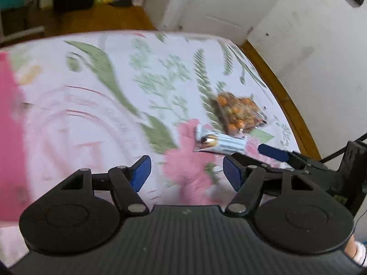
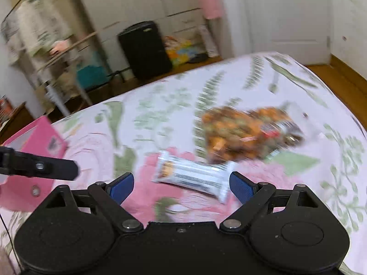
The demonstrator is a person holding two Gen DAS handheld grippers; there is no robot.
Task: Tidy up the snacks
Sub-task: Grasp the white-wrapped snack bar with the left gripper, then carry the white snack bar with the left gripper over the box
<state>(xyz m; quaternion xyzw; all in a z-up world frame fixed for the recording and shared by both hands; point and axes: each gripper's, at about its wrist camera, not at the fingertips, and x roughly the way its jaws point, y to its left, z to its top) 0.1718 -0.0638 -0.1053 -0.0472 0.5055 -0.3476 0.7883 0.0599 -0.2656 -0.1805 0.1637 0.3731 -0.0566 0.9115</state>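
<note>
snack bar (image 2: 193, 176) white wrapper, flat on bedspread; nut bag (image 2: 248, 134) clear, just beyond

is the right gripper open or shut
Open: the right gripper has its blue pads spread wide with nothing between them, just short of the white wrapped snack bar on the floral bedsheet.

The bed (image 2: 263, 84) is covered in soft matt cloth printed with green leaves and pink flowers. On it lies a snack bar (image 2: 195, 176) in a glossy white wrapper that catches a highlight, and a clear crinkled plastic bag of mixed snacks (image 2: 250, 135). The pink box (image 2: 43, 137) looks like smooth, slightly shiny plastic. Each hand-held gripper, left (image 1: 187, 171) and right (image 2: 181, 184), is matt black plastic with metal pivot pins and blue textured pads (image 2: 240, 185). The floor (image 2: 344, 73) is polished wood.
</note>
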